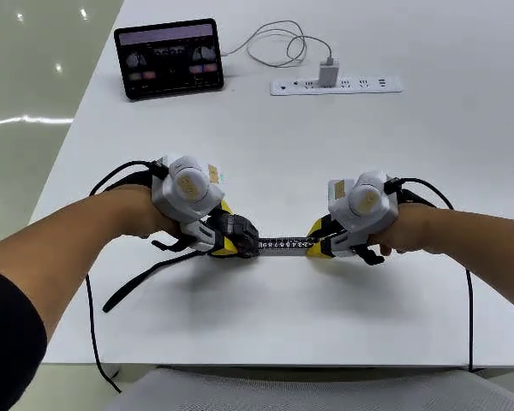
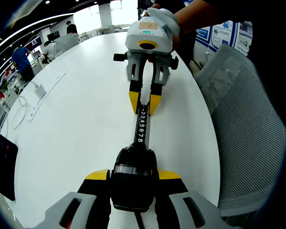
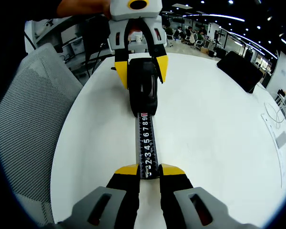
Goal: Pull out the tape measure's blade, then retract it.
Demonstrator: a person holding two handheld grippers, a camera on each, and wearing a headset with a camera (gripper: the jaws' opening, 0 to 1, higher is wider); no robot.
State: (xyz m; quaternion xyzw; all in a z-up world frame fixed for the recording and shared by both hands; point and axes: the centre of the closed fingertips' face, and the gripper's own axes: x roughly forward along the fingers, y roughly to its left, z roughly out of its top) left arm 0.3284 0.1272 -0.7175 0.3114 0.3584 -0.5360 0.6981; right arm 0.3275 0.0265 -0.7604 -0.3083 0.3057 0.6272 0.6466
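Tape measure case [image 1: 237, 237] lies on the white surface [image 1: 265, 128], short blade [image 1: 283, 246] out. Left gripper view: left tool [image 2: 133, 175] is clamped on the case. Right gripper view: right tool [image 3: 144, 170] pinches the blade tip. Looks like early pull-out; next, draw the right tool straight away with the case held firm.

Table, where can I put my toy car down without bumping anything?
Free: the bare table between the tablet, the power strip and the tape measure, and right of the power strip. Crowded: the near edge, where left gripper and right gripper hold the tape measure and its blade.
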